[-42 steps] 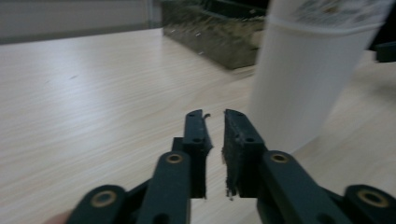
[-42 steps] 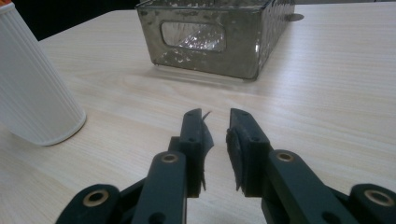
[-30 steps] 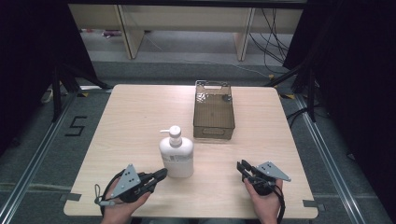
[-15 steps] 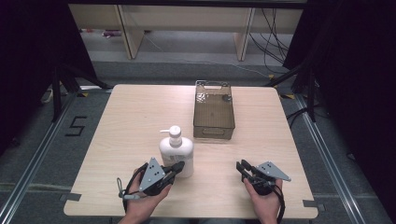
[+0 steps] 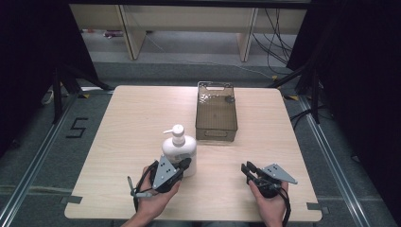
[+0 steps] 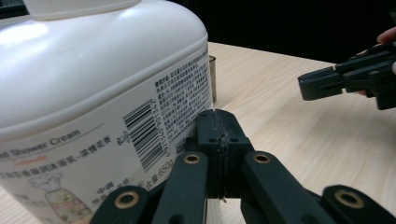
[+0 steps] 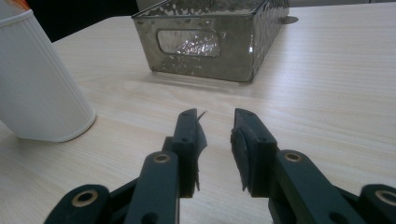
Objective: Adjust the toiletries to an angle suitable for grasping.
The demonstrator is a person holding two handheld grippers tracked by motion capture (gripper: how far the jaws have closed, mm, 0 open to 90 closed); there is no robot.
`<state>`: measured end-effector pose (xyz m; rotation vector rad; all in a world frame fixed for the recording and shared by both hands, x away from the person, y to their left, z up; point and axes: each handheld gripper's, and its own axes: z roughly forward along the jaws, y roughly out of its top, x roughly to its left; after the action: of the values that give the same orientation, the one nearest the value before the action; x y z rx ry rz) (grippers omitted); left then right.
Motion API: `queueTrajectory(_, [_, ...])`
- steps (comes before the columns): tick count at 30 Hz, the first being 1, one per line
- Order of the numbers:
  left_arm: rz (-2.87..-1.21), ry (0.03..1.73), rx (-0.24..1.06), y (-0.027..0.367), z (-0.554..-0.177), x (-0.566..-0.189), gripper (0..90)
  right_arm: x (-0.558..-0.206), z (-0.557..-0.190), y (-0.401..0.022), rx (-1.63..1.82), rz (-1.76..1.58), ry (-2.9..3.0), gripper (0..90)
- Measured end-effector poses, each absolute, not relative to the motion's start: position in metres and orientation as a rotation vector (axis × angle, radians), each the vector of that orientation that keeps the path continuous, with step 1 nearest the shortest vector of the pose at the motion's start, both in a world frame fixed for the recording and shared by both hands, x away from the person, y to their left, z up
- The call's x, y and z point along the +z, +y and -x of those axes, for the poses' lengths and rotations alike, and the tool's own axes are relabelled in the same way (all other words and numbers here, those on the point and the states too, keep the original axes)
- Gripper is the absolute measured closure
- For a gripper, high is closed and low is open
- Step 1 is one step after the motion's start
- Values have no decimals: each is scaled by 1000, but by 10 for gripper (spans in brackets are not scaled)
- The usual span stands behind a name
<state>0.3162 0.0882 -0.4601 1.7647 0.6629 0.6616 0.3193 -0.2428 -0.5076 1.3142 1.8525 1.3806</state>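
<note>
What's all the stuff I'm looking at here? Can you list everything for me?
pump bottle: one, white, printed label with a barcode, stands upright near the table's front, left of centre.
storage bin: one, clear smoky brown plastic with handle cut-outs, lies behind the bottle toward the table's far edge; a small round thing inside its far end, too small to tell.
table: one, light wood top.
shelving: pale wood, on the floor behind the table.
cables: several, black, on the floor at far right.
left gripper: one, black, jaws shut, tips right at the bottle's side.
right gripper: one, black, jaws a little apart with nothing between them, low over the table at front right.
hands: two, one holding each gripper.
</note>
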Motion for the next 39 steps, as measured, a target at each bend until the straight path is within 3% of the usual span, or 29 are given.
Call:
queueTrajectory(11, [-1768,676,670,83,-325,-462,874,-510,-321,-244,1394,-1334,1839,706])
queueTrajectory(16, [-1762,631,664,87,-318,-462,816,-507,-319,-244,1385,-1352,1854,678])
queueTrajectory(23, [-1697,631,681,141,-288,-466,714,-497,-317,-233,1501,-1271,1882,562])
queueTrajectory(27, [-1662,718,690,172,-277,-475,569,-489,-315,-223,1517,-1245,1889,502])
queueTrajectory(28, [-1654,750,694,180,-277,-480,569,-489,-315,-223,1517,-1245,1889,502])
queueTrajectory(29, [-1656,808,701,194,-281,-490,475,-486,-313,-220,1509,-1238,1879,487])
queueTrajectory(31, [-1636,871,684,205,-285,-499,414,-483,-313,-217,1517,-1222,1889,472])
queueTrajectory(39, [-1656,905,665,216,-298,-513,254,-458,-306,-203,1560,-1111,1826,382])
